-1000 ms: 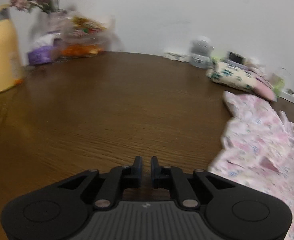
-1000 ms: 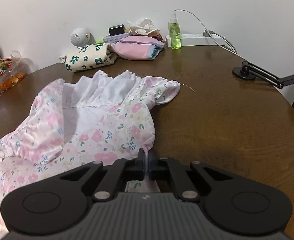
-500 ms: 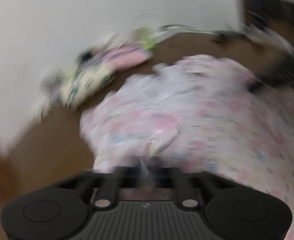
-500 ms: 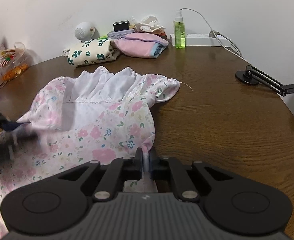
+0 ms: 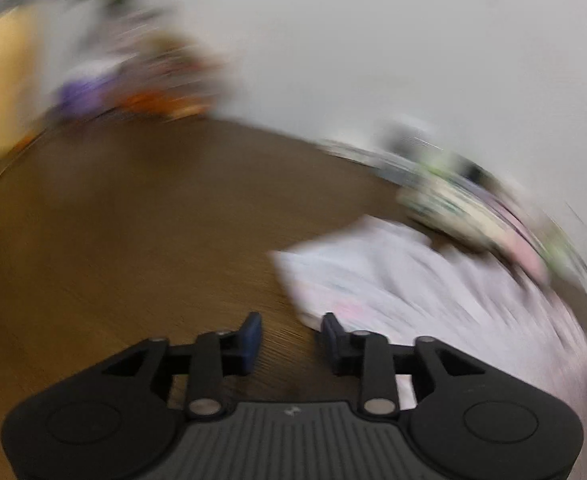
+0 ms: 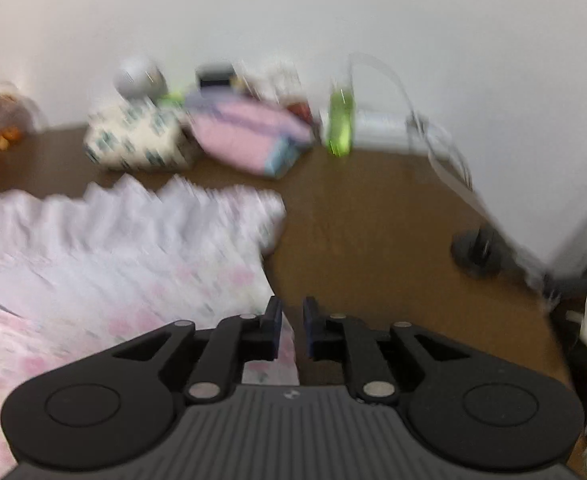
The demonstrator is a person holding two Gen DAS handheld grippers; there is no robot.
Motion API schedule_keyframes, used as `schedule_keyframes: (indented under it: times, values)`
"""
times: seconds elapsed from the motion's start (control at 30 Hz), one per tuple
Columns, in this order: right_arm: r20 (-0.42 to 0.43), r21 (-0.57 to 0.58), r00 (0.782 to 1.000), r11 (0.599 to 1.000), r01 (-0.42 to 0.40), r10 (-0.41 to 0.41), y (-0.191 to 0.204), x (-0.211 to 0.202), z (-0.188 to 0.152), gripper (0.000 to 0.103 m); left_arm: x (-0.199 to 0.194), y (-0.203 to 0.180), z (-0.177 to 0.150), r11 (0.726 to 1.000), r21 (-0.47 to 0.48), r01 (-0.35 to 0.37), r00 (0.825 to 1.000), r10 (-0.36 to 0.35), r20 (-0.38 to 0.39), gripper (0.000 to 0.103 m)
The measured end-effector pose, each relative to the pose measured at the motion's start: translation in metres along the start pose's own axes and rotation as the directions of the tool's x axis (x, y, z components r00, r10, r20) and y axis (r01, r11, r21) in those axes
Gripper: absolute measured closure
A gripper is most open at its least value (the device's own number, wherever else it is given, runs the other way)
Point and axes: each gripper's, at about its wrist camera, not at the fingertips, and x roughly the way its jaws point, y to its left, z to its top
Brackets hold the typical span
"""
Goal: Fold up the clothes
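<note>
Left wrist view: the left hand-held gripper (image 5: pixel 291 334) is opening over the bare brown worktop (image 5: pixel 133 260), with nothing between its jaws. The floral garment (image 5: pixel 433 292) is lying just to its right, blurred.

Right wrist view: the right hand-held gripper (image 6: pixel 292 322) is opening, its pads clear of the cloth. The garment (image 6: pixel 125 248) is lying spread at left, its edge reaching under the jaws. Folded clothes (image 6: pixel 249 136) are sitting at the far edge.

No text, label or number can be read in either view; both are blurred by motion.
</note>
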Motion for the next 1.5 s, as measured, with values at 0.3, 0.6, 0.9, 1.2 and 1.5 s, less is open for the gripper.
schedule_keyframes:
  times: [0.3,0.6,0.9,1.2,1.5]
  values:
    - [-0.132,-0.069,0.943,0.946,-0.316,0.306,0.042,-0.102,-0.11,0.074,-0.061,-0.095,-0.079,0.741,0.544,0.394,0.917,-0.353,-0.184,0.058]
    - [-0.183,0.03,0.927,0.944,-0.327,0.327,0.04,-0.144,-0.167,0.074,-0.062,-0.101,-0.107,0.71,0.632,0.31,0.95,-0.263,-0.171,0.052]
    - [-0.185,-0.126,0.981,0.989,-0.074,0.05,0.035,-0.138,-0.162,0.101,-0.065,-0.086,-0.098,0.791,0.51,0.339,0.938,-0.243,-0.246,0.051]
    - [-0.133,-0.416,0.962,0.895,0.164,-0.238,0.019,-0.037,-0.1,0.101,-0.116,-0.105,-0.121,0.718,0.302,0.626,0.763,-0.485,-0.429,0.051]
    - [-0.039,-0.165,0.998,0.985,0.05,-0.057,-0.025,-0.06,-0.025,0.09,-0.082,-0.047,-0.039,0.799,0.448,0.402,0.91,-0.401,-0.101,0.028]
